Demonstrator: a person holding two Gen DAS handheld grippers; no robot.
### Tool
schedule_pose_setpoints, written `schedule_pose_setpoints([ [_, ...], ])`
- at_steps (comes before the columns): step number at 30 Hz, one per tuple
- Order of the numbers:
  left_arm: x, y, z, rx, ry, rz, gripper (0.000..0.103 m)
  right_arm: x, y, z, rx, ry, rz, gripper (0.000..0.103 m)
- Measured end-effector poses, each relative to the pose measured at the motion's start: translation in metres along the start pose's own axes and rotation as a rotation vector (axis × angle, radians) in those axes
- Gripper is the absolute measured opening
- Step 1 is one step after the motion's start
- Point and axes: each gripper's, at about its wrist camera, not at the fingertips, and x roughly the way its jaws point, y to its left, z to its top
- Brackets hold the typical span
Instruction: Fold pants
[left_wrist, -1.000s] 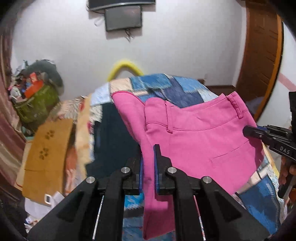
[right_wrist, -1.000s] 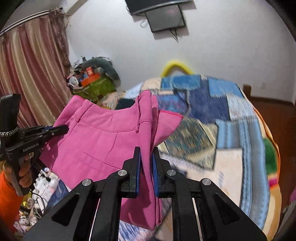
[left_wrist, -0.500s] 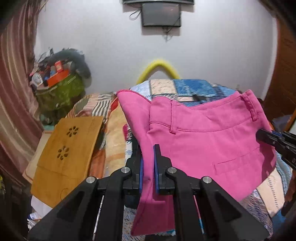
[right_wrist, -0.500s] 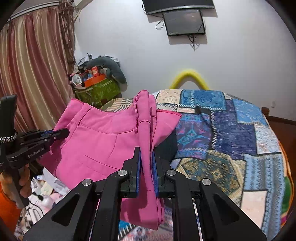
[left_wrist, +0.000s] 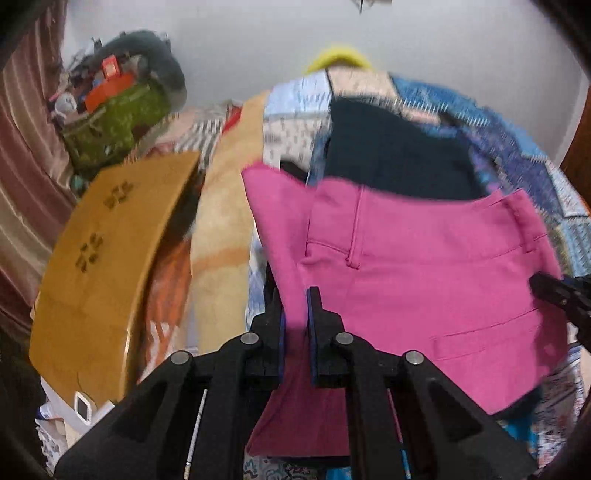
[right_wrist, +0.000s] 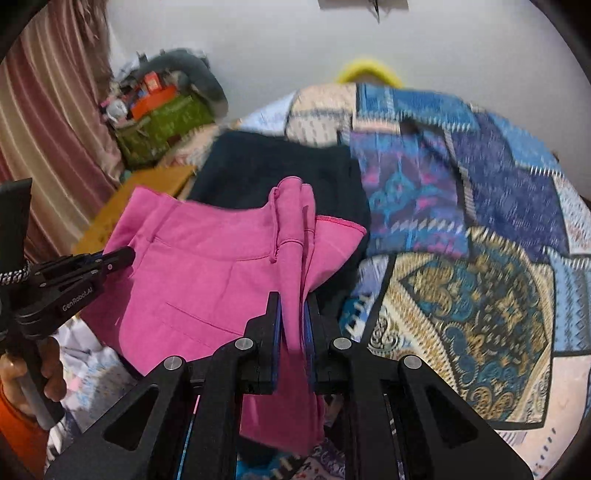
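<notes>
The left gripper (left_wrist: 294, 317) is pinching a fold of the pink pants (left_wrist: 424, 288) between its blue pads, and its jaws are easing open a little at this moment, though the cloth is still filling the gap. The right gripper (right_wrist: 293, 325) is clamping a bunched edge of the same pink pants (right_wrist: 207, 273), its jaws nearly closed on the cloth. In the right wrist view the left gripper is showing at nine o'clock, gripped by the person's hand (right_wrist: 51, 373); in the left wrist view the right gripper is poking in at three o'clock.

The pants are hanging stretched between the two grippers, waistband uppermost, above the patchwork quilt (right_wrist: 480, 229) on the bed. A dark garment (left_wrist: 395, 158) is lying on the quilt at twelve o'clock, just behind the waistband, and a tan board (left_wrist: 107, 251) is sitting off at nine o'clock.

The main risk, as I am judging it, is the left side slipping: with those jaws loosening while the pants are still in the air, that corner may drop and crumple the fold. The pants may also be landing partly on the dark garment, leaving the fold uneven.
</notes>
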Motion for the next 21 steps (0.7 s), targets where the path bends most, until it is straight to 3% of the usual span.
schedule_pose_setpoints([
  [2,0.003,0.001,-0.005,-0.002,-0.008,0.021,0.021,0.005,-0.002,-0.005,-0.005,0.012,-0.005,0.013],
  [6,-0.005,0.007,-0.007,0.017,-0.011,0.087,0.055,-0.001,0.003,-0.006,-0.025,0.024,-0.023,0.019],
  [7,-0.008,0.009,-0.008,0.024,-0.007,0.092,0.057,-0.002,0.002,-0.005,-0.028,0.028,-0.028,0.019],
  [11,-0.041,0.012,-0.012,0.039,-0.015,0.061,0.058,-0.023,0.004,-0.008,-0.039,0.002,-0.031,0.024],
  [14,-0.083,0.013,-0.015,0.036,-0.065,0.033,0.058,-0.056,0.010,-0.010,-0.045,-0.053,-0.013,0.025],
  [21,-0.210,0.007,-0.034,0.056,-0.260,-0.014,0.066,-0.160,0.040,-0.021,-0.074,-0.255,0.054,0.024],
])
